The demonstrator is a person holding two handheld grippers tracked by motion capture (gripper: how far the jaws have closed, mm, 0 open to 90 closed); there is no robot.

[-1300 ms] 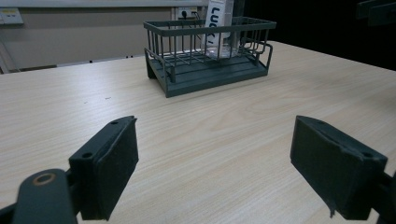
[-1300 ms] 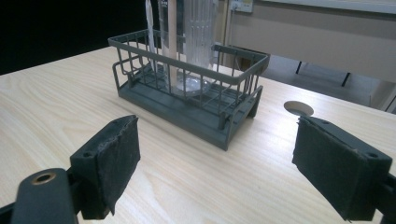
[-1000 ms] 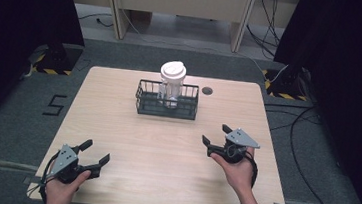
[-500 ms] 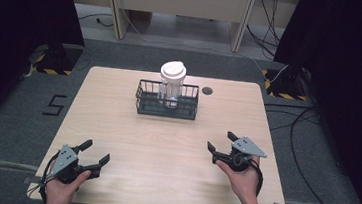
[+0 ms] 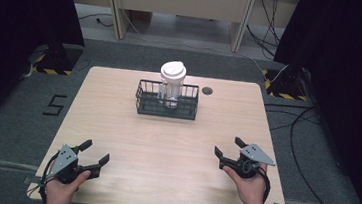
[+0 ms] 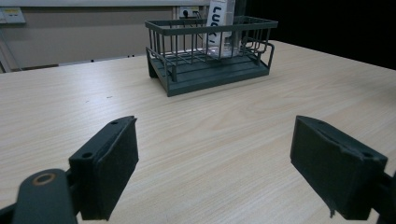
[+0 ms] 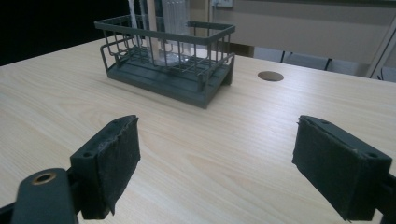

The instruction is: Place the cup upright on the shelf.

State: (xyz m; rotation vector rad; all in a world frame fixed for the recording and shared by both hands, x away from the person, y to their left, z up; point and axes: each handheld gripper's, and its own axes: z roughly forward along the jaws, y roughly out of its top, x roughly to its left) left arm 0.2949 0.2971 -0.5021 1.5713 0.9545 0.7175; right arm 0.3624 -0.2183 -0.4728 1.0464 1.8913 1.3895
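Cup [image 5: 171, 83]: white-lidded, clear, upright in the basket [image 5: 166, 107] at mid-bench [image 5: 164, 145] far side; long axis vertical, lid up.
Left hand-held gripper [image 5: 94, 155]: near left corner, jaws spread wide, empty, well apart from the cup.
Right hand-held gripper [image 5: 228, 150]: near right, likewise agape and empty.
Risk: the tall cup likely tips or catches on the basket rim if gripped high or pulled sideways.

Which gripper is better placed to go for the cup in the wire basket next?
Right, marginally. The right gripper sits farther up the light wooden table than the left gripper, so nearer the dark wire basket holding the clear, white-lidded cup. Both are open, empty, and have unobstructed paths.
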